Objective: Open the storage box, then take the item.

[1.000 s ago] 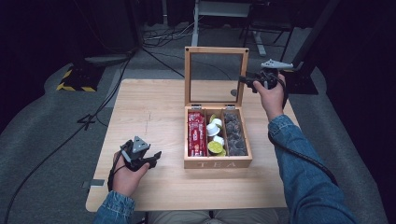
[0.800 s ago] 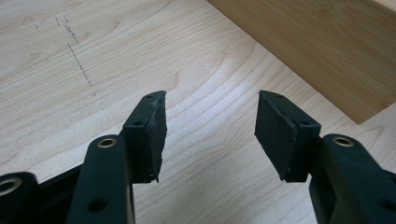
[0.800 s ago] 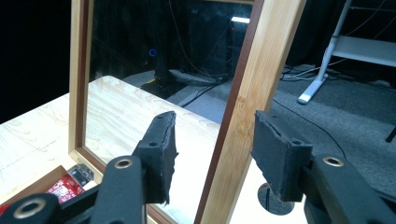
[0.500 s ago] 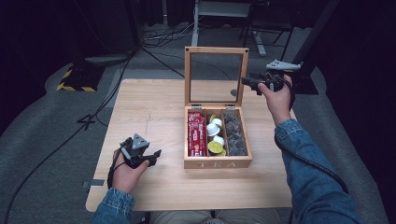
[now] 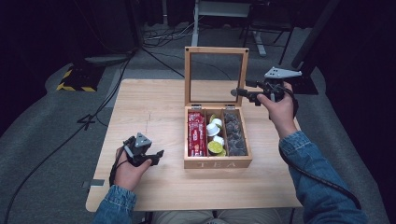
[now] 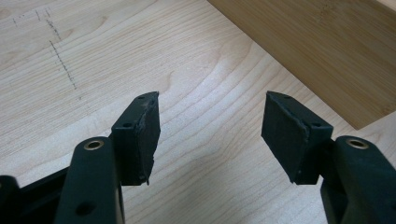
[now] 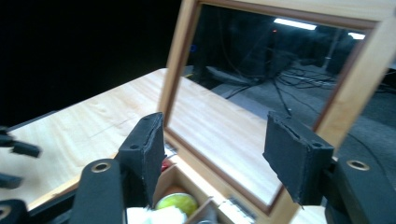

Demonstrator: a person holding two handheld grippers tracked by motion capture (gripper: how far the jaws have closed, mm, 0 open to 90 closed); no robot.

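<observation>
Bamboo tea box (image 5: 218,163) sits mid-table, its glass lid (image 5: 216,77) upright; the right gripper (image 5: 235,93), jaws just spread and empty, hovers beside the lid's edge; the left gripper (image 5: 160,153) rests released nearby. A nudge could slam the unsupported lid shut

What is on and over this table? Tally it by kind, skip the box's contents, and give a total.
Table: 1
Tea box, lid up: 1
Hand-held gripper: 2, the left hand-held gripper and the right hand-held gripper, both open
Total: 4
</observation>
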